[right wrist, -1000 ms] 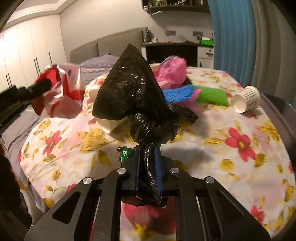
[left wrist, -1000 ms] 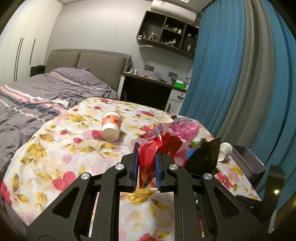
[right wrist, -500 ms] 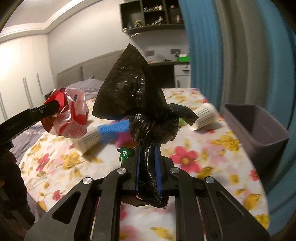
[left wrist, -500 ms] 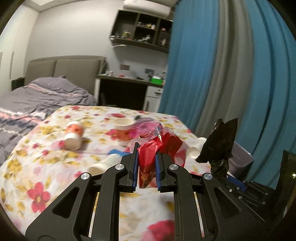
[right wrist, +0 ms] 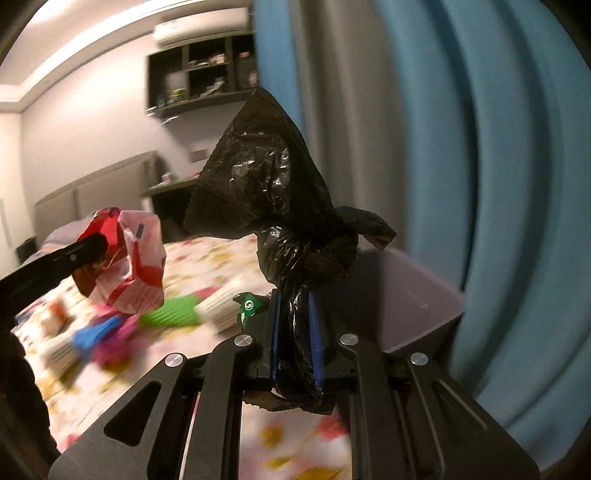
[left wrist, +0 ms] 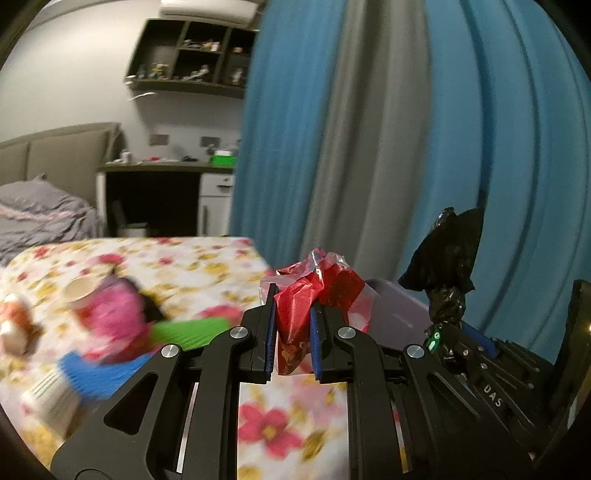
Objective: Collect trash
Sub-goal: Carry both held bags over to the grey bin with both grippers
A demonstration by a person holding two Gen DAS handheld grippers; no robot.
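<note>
A: What is the surface under the grippers?

B: A table covered by a floral tablecloth (left wrist: 207, 266), white with red and yellow blooms. It is blurred in both views. Litter lies on it: a pink crumpled bag (left wrist: 114, 314), a green ribbed piece (left wrist: 192, 330), a blue ribbed piece (left wrist: 96, 373), a paper cup (left wrist: 79, 290) and an orange-and-white cup (left wrist: 13, 325) at the left edge.

A: And the room around it?

B: A bedroom. Blue and grey curtains (left wrist: 369, 129) fill the right side. Behind the table stand a desk (left wrist: 162, 177) with a green box (left wrist: 222, 158) on it, dark wall shelves (left wrist: 192, 62) with small figures, an air conditioner (right wrist: 201, 27) above them, and a bed (left wrist: 40, 214) with a grey padded headboard.

A: Where is the trash being handled?

B: The left gripper (left wrist: 292, 339) has its blue pads pinched narrow on a red and white wrapper (left wrist: 314, 291), held off the table. The right gripper (right wrist: 295, 339) is likewise clamped narrow on a crumpled black plastic bag (right wrist: 266, 184), which stands up above its fingers.

A: And the bin?

B: A grey bin (right wrist: 413, 295) sits beside the table's edge against the curtain. In the right wrist view the black bag is in front of its near rim; in the left wrist view the wrapper overlaps the bin's left corner (left wrist: 395, 314).
</note>
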